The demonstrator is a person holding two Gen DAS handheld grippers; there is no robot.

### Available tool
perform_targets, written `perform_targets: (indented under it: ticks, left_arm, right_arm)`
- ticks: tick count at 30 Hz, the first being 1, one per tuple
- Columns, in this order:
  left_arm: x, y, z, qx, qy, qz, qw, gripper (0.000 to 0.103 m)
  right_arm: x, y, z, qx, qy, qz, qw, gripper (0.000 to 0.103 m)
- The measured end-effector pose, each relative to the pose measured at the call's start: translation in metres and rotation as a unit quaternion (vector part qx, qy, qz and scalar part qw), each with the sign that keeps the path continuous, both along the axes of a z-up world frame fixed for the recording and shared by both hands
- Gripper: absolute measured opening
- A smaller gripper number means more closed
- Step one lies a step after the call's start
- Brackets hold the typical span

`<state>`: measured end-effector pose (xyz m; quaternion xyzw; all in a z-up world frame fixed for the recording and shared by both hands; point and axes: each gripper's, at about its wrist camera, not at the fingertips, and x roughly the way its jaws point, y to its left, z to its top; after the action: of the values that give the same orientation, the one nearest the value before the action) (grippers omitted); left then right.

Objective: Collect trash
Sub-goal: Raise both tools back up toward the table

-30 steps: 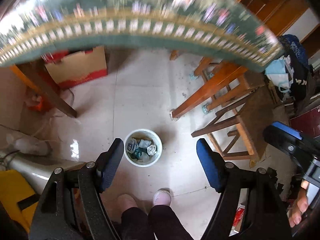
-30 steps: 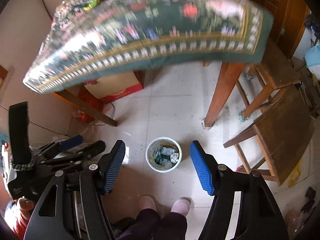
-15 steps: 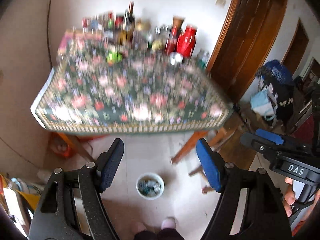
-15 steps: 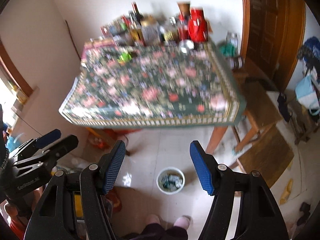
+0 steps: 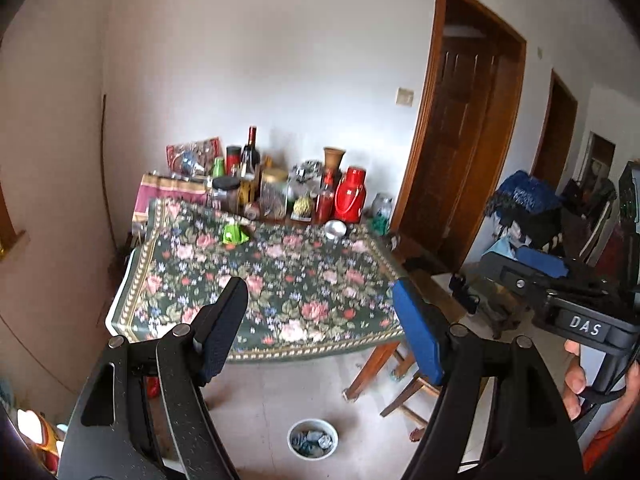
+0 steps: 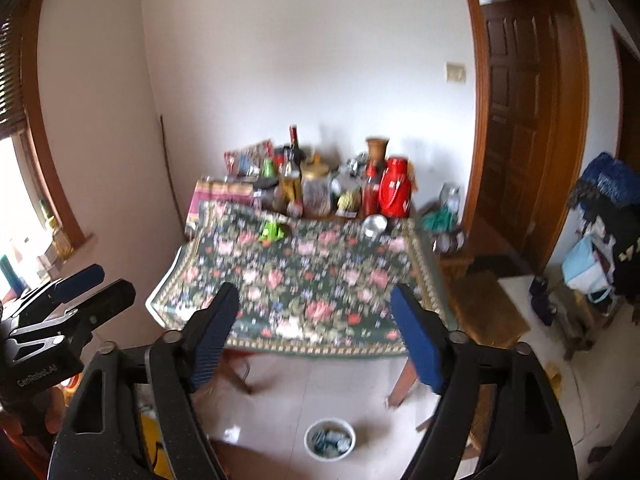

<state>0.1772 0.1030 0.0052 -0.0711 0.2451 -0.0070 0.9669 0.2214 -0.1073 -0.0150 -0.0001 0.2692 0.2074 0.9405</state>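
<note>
A white bin [image 5: 313, 444] [image 6: 330, 439] holding crumpled trash stands on the tiled floor in front of the table. On the floral tablecloth [image 5: 280, 280] [image 6: 304, 280] lie a green wrapper [image 5: 234, 234] [image 6: 272, 231] and a silver foil piece [image 5: 335, 229] [image 6: 375, 226] near the far side. My left gripper [image 5: 320, 296] is open and empty, held in the air before the table's near edge. My right gripper [image 6: 314, 300] hovers likewise, its jaws opening with nothing between them.
Bottles, jars and a red thermos [image 5: 352, 196] crowd the table's far edge by the wall. Wooden stools [image 6: 486, 308] stand to the right of the table. Bags and clothes [image 5: 524, 204] pile up at the right, beside brown doors.
Both grippers rose from low over the floor bin to table height and tilted up, so the tabletop and wall now show. The right jaws stand wider than before.
</note>
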Motion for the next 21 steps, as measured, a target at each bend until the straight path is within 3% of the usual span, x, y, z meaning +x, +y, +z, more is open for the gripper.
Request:
perform_targets:
  ticks: [3, 10, 16, 18, 21]
  left_arm:
    - [0.002, 0.006, 0.006, 0.008, -0.010, 0.003, 0.9999, 0.079]
    - [0.026, 0.010, 0.004, 0.017, -0.011, 0.008, 0.9998, 0.087]
    - [0.075, 0.008, -0.003, 0.024, -0.013, 0.033, 0.9991, 0.088]
    - [0.093, 0.009, -0.002, 0.024, -0.016, 0.048, 0.9984, 0.099]
    - [0.127, 0.010, 0.002, 0.019, -0.027, 0.071, 0.9969, 0.101]
  right_arm:
    - [-0.003, -0.001, 0.006, 0.006, -0.021, -0.020, 1.000, 0.089]
    - [0.024, -0.003, 0.003, 0.003, -0.018, -0.041, 0.999, 0.089]
    - [0.064, -0.009, 0.003, 0.007, -0.026, -0.042, 0.999, 0.089]
    - [0.085, -0.011, 0.003, 0.005, -0.029, -0.038, 0.999, 0.089]
    - [0.115, -0.014, 0.006, 0.004, -0.032, -0.029, 0.999, 0.089]
